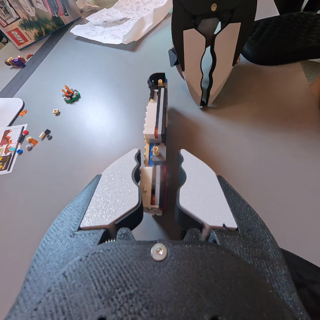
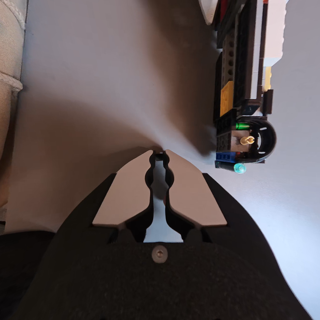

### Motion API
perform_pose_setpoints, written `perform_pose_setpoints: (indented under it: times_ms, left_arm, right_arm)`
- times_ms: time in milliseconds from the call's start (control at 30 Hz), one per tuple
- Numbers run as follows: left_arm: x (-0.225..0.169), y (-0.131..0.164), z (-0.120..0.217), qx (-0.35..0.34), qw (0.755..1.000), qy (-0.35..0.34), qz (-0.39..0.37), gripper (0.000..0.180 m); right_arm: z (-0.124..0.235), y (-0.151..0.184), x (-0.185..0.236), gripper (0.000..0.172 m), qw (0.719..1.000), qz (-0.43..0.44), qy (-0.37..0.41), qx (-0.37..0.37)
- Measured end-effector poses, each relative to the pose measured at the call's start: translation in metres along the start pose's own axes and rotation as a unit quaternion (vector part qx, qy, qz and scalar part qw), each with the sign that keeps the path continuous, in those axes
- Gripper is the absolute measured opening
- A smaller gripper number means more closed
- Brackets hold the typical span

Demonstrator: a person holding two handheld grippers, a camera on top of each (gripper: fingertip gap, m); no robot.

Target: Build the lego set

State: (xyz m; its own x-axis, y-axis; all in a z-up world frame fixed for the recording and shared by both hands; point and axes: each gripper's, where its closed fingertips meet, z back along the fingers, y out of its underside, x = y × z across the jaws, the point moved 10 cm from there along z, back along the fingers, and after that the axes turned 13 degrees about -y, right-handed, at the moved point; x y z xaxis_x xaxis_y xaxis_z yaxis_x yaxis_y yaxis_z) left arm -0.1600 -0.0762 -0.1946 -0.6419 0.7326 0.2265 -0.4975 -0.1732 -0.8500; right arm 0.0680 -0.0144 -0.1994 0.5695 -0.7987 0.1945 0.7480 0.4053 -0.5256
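A long narrow brick model (image 1: 156, 121) in white, black, tan and blue stands on edge on the grey table (image 1: 103, 69), with a black arch at its far end. My left gripper (image 1: 159, 152) is open around its near end. The left pad (image 1: 136, 166) lies against the model's cream side, and a gap shows between the model and the right pad. My right gripper (image 2: 159, 152) is shut on a small black piece (image 2: 159, 158) at its fingertips, which rest low on the table. It shows in the left wrist view (image 1: 205, 103) to the right of the model's far end. The model (image 2: 242, 86) lies to its right.
A toy box (image 1: 20, 26) and a crumpled white paper bag (image 1: 121, 22) lie at the back left. A small campfire build (image 1: 71, 95), a tan piece (image 1: 56, 111), loose small pieces (image 1: 34, 138) and a sticker sheet (image 1: 8, 149) lie left. A dark sleeve (image 1: 285, 38) is behind the right gripper. Left tips to right tips: about 12 centimetres.
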Motion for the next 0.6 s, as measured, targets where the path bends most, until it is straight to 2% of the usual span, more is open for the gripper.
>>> perform_pose_setpoints:
  times_ms: [333,600]
  left_arm:
    - [-0.001,-0.004,0.000,-0.005,1.000,-0.013,-0.006,0.040]
    - [-0.002,-0.007,0.002,0.000,1.000,-0.026,-0.018,0.045]
  right_arm:
    - [0.011,0.007,0.001,0.008,0.999,-0.014,0.015,-0.033]
    - [0.006,0.009,0.003,0.008,0.999,-0.008,0.024,-0.025]
